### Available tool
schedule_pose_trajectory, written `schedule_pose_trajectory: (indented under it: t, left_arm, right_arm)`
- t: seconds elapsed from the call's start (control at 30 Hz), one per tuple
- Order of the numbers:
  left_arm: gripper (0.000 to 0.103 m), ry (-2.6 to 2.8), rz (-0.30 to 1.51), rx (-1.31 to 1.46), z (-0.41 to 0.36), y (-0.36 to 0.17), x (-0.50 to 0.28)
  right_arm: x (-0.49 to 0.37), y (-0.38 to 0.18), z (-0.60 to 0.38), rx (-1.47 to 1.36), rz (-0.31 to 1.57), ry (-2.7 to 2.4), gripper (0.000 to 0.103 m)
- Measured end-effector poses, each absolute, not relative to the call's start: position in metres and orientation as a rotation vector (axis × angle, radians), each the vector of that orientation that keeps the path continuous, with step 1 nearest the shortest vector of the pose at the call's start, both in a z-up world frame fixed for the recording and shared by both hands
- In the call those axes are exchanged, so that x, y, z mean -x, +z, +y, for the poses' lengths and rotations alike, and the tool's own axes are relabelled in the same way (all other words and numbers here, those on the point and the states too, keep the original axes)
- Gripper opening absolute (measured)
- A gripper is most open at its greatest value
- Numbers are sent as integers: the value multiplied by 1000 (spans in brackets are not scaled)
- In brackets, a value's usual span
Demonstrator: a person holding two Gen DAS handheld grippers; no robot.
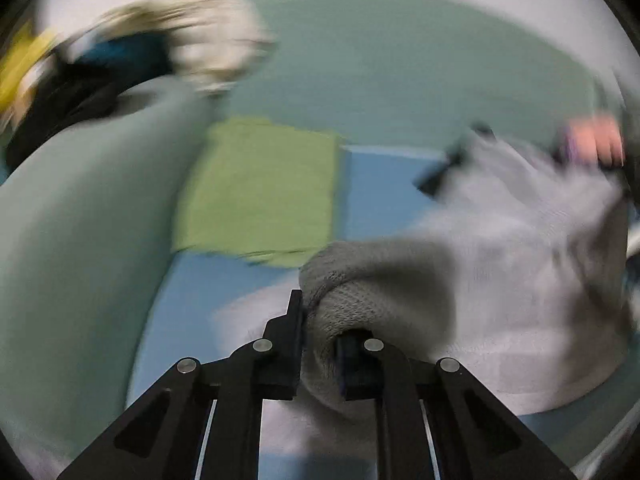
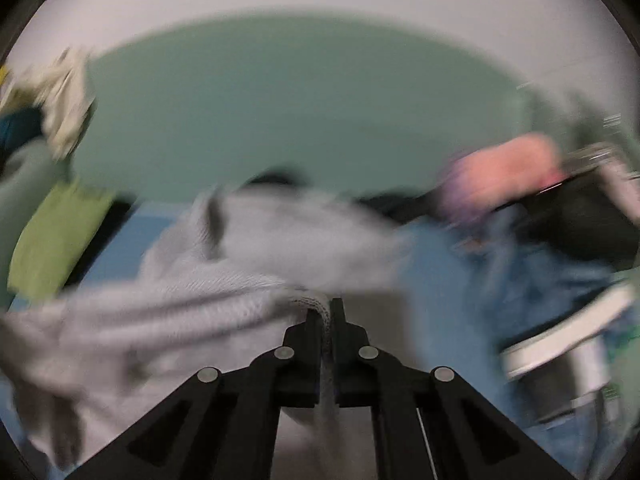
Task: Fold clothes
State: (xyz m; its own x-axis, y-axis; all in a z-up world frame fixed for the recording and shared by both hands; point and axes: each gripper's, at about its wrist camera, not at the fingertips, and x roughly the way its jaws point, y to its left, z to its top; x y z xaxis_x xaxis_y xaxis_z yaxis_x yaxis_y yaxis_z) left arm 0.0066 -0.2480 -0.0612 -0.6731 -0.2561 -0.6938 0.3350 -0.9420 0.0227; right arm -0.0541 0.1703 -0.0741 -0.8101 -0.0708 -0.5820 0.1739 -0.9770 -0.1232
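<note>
Blue mat (image 1: 380,176): both your grippers (image 1: 320,344) (image 2: 330,320) pinch the grey knit sweater (image 1: 500,248); thin bites may slip near the green folded cloth (image 1: 260,188).

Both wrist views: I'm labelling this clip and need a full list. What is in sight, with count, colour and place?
Knit garment: one, light grey, held over the blue surface.
Folded cloth: one, lime green, on the blue surface, far left.
Blue surface: one, blue, beneath the clothes.
Clothes pile: several, cream, teal, black, yellow, far left; blurred.
Denim item: one, blue, right side.
Left claw: one, black, shut on the knit garment.
Right claw: one, black, shut on the knit garment.
</note>
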Motion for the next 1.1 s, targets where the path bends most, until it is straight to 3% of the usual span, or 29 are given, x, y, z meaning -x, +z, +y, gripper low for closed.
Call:
schedule_pose_trajectory:
  t: [0.13, 0.23, 0.33, 0.37, 0.4, 0.47, 0.5, 0.6, 0.63, 0.67, 0.77, 0.83, 0.9, 0.97, 1.1]
  left_arm:
    - [13, -2444, 270, -1041, -308, -53, -100]
    - [13, -2343, 337, -1186, -328, -86, -137]
    - [16, -2250, 322, -1360, -319, -124, -138]
    - [17, -2219, 291, -1412, -312, -134, -134]
    - [20, -2207, 256, -1440, -302, -136, -128]
    - [40, -2187, 189, -1492, -284, -141, -117]
    - [52, -2220, 187, -1489, -279, -133, -115]
    - [67, -2443, 170, -1408, -252, -90, -101]
    - [76, -2540, 147, -1354, -241, -74, -95]
    - [80, -2602, 114, -1331, -233, -68, -87]
    - [80, -2740, -19, -1300, -209, -64, -54]
    - [80, -2729, -196, -1353, -188, -89, -10]
    - [80, -2687, -326, -1412, -171, -117, 28]
    - [80, -2671, -424, -1448, -161, -143, 59]
    - [80, -2821, -326, -1544, -152, -167, 109]
  right_arm:
    - [29, -41, 272, -864, 295, -3200, 3]
    - [20, -58, 350, -1161, 178, -3228, 4]
    - [-9, -91, 360, -1384, 300, -2961, 30]
    - [-23, -98, 353, -1379, 363, -2907, 48]
    - [-35, -101, 345, -1340, 399, -2873, 59]
    - [-51, -99, 327, -1275, 378, -2772, 74]
    - [-60, -98, 317, -1246, 355, -2709, 76]
    - [-81, -101, 276, -1171, 319, -2472, 82]
    - [-88, -105, 261, -1150, 352, -2420, 85]
    - [-93, -113, 244, -1129, 409, -2376, 88]
    - [-99, -152, 205, -1151, 564, -2307, 88]
    - [-94, -178, 191, -1206, 610, -2287, 81]
    - [-90, -191, 185, -1233, 615, -2277, 67]
    - [-89, -195, 182, -1238, 604, -2270, 61]
    - [-88, -187, 194, -1212, 597, -2264, 22]
